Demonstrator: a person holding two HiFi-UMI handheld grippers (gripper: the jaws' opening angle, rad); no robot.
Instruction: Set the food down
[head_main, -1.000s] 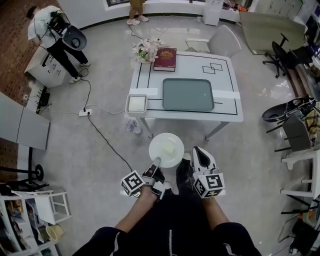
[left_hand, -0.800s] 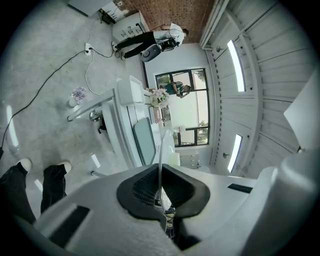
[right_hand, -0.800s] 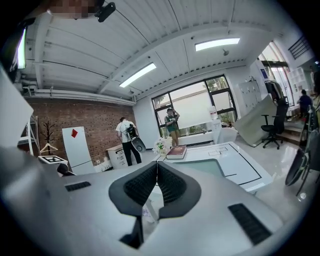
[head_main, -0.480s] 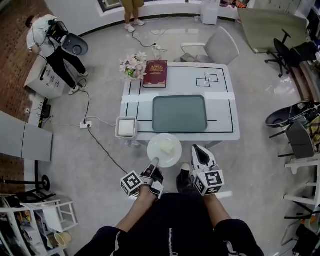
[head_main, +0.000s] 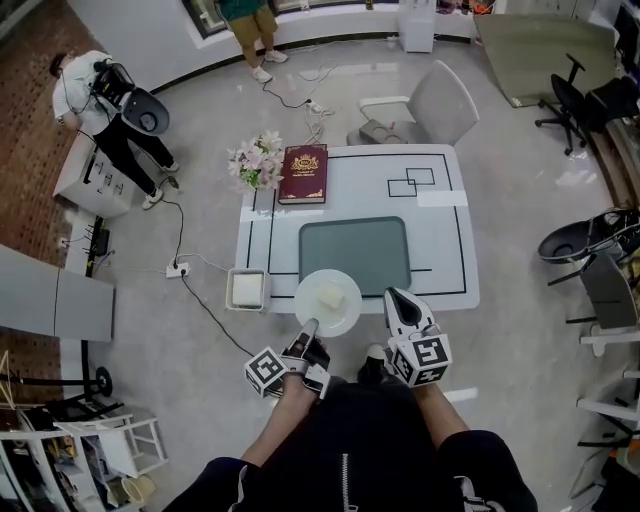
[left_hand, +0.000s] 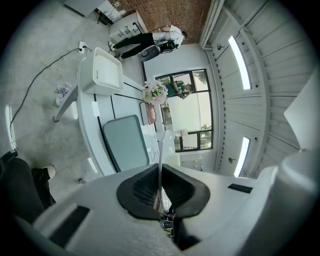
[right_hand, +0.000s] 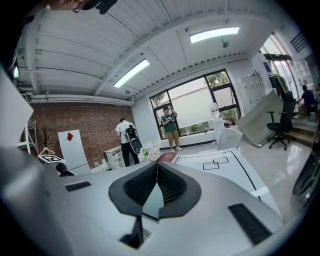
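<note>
A round white plate (head_main: 327, 302) carries a pale block of food (head_main: 331, 297). It hangs over the front edge of the white table (head_main: 445, 250), overlapping the near rim of the grey-green tray (head_main: 355, 250). My left gripper (head_main: 311, 326) is shut on the plate's near rim; in the left gripper view the plate (left_hand: 161, 150) shows edge-on as a thin white line between the jaws of the left gripper (left_hand: 160, 176). My right gripper (head_main: 393, 297) floats just right of the plate, shut and holding nothing. In its own view the right gripper (right_hand: 157, 172) points across the table.
A white square container (head_main: 247, 289) sits at the table's front left corner. A dark red book (head_main: 303, 173) and flowers (head_main: 255, 160) are at the back left. A grey chair (head_main: 432, 98) stands behind the table. Cables cross the floor at left; people stand far off.
The table has come closer in the head view. The plate, earlier over the floor in front of the table, now hangs over its front edge. Both grippers keep their grip states.
</note>
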